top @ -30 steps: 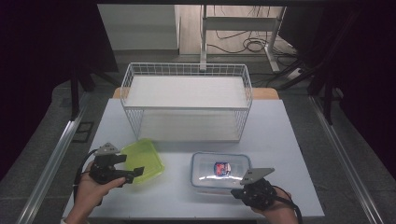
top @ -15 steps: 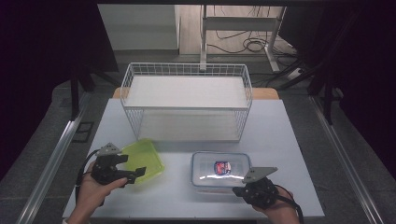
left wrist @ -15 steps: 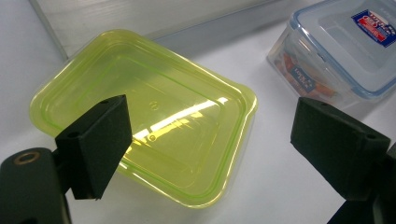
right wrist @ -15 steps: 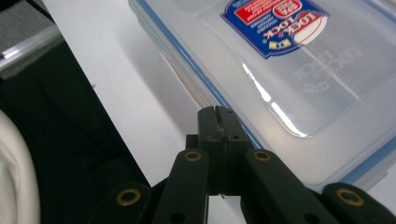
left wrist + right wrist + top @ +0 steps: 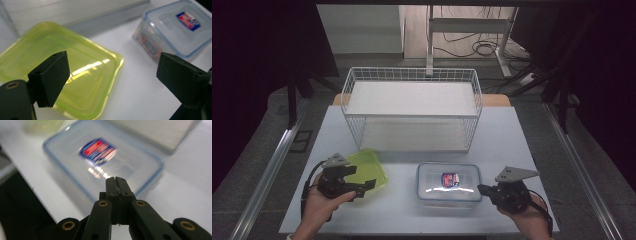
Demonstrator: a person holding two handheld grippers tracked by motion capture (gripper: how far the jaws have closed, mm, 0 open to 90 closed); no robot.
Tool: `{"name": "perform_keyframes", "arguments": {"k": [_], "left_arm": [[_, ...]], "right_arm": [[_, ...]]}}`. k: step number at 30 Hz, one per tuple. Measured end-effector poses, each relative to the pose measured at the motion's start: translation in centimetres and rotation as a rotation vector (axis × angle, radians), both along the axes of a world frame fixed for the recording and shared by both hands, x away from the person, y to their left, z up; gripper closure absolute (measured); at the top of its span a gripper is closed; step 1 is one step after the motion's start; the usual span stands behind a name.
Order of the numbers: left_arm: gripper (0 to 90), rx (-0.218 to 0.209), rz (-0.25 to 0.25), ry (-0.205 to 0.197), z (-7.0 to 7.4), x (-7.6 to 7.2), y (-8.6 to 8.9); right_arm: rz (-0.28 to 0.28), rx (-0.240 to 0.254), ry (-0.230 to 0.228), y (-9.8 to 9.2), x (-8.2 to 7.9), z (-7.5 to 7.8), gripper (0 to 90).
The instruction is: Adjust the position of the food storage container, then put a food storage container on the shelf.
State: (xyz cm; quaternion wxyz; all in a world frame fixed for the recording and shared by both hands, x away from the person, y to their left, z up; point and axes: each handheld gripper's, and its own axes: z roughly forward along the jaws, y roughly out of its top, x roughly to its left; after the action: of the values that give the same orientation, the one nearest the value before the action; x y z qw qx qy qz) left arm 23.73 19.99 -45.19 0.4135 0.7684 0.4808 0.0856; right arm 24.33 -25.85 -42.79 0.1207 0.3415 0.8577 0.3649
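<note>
A clear food container (image 5: 448, 184) with a blue-rimmed lid and a red and blue label sits at the front middle of the white table (image 5: 502, 140). My right gripper (image 5: 480, 189) is shut and empty, its tips just off the container's right side. In the right gripper view the closed gripper (image 5: 116, 179) points at the container (image 5: 100, 157) from slightly above. A yellow-green lid (image 5: 368, 169) lies flat at the front left. My left gripper (image 5: 362, 179) is open over its near edge. In the left gripper view the gripper (image 5: 112, 66) has the lid (image 5: 75, 62) under the left pad (image 5: 51, 75), apart from it, and the container (image 5: 175, 27) lies beyond.
A white wire basket (image 5: 412, 107) with a pale board inside stands across the back middle of the table. Bare table runs between the basket and the two items. The table's front edge is close under both hands. Dark floor and cables lie beyond.
My right gripper has drawn back to the right and a little up, from the container's front right corner to beside its right edge. The left gripper and both items have stayed put.
</note>
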Motion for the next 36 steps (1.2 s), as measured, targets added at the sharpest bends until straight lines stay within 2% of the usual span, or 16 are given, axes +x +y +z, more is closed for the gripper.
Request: {"name": "perform_keyframes", "arguments": {"k": [2, 4, 5, 6, 7, 8, 9, 11, 12, 20, 24, 29, 31, 32, 35, 36], "left_arm": [[10.3, -0.02, -0.013, 0.008, 0.2, 0.2, -1.1], [10.0, -0.032, -0.02, 0.014, 0.4, 0.4, -1.5], [9.6, -0.04, -0.022, 0.018, 0.4, 0.5, -1.7], [9.2, -0.056, -0.032, 0.023, 0.6, 0.7, -2.4], [9.1, -0.056, -0.032, 0.023, 0.6, 0.7, -2.4], [9.2, -0.058, -0.043, 0.021, 0.7, 0.8, -2.8], [9.2, -0.061, -0.047, 0.02, 0.8, 0.9, -3.0], [9.4, -0.071, -0.06, 0.018, 0.9, 1.1, -3.6], [9.4, -0.078, -0.065, 0.015, 1.1, 1.2, -4.1], [8.5, -0.113, -0.07, 0.024, 1.2, 1.7, -5.6], [7.8, -0.118, -0.071, 0.03, 1.1, 1.8, -6.1], [8.1, -0.136, -0.097, 0.037, 1.0, 2.1, -7.1], [8.0, -0.141, -0.104, 0.047, 0.8, 2.3, -7.6], [8.0, -0.16, -0.106, 0.066, 0.7, 2.4, -8.2], [7.7, -0.168, -0.115, 0.075, 0.7, 2.4, -8.9], [7.0, -0.195, -0.125, 0.094, 0.6, 2.5, -9.4]], "right_arm": [[-0.051, 0.062, 0.006, -0.7, 0.7, 0.0, 79.9], [-0.055, 0.063, 0.007, -0.8, 0.8, 0.0, 77.6], [-0.065, 0.071, 0.006, -0.9, 0.9, -0.1, 69.5], [-0.091, 0.086, 0.007, -1.0, 1.1, -0.2, 54.8], [-0.091, 0.086, 0.007, -1.0, 1.1, -0.2, 54.8], [-0.127, 0.116, 0.006, -1.2, 1.5, -0.2, 40.3], [-0.127, 0.116, 0.006, -1.2, 1.5, -0.2, 40.3], [-0.147, 0.161, 0.019, -1.4, 2.0, -0.2, 28.4], [-0.15, 0.167, 0.022, -1.5, 2.1, -0.2, 26.0], [-0.155, 0.2, 0.053, -1.9, 2.7, -0.8, 17.3], [-0.161, 0.21, 0.061, -2.0, 3.0, -1.1, 16.4], [-0.156, 0.22, 0.065, -2.0, 3.3, -1.3, 15.3], [-0.156, 0.223, 0.068, -2.0, 3.4, -1.4, 15.1], [-0.166, 0.235, 0.08, -2.1, 3.5, -1.5, 15.1], [-0.17, 0.241, 0.094, -2.3, 3.6, -1.7, 15.1], [-0.174, 0.244, 0.102, -2.4, 3.7, -1.9, 15.1]]}}
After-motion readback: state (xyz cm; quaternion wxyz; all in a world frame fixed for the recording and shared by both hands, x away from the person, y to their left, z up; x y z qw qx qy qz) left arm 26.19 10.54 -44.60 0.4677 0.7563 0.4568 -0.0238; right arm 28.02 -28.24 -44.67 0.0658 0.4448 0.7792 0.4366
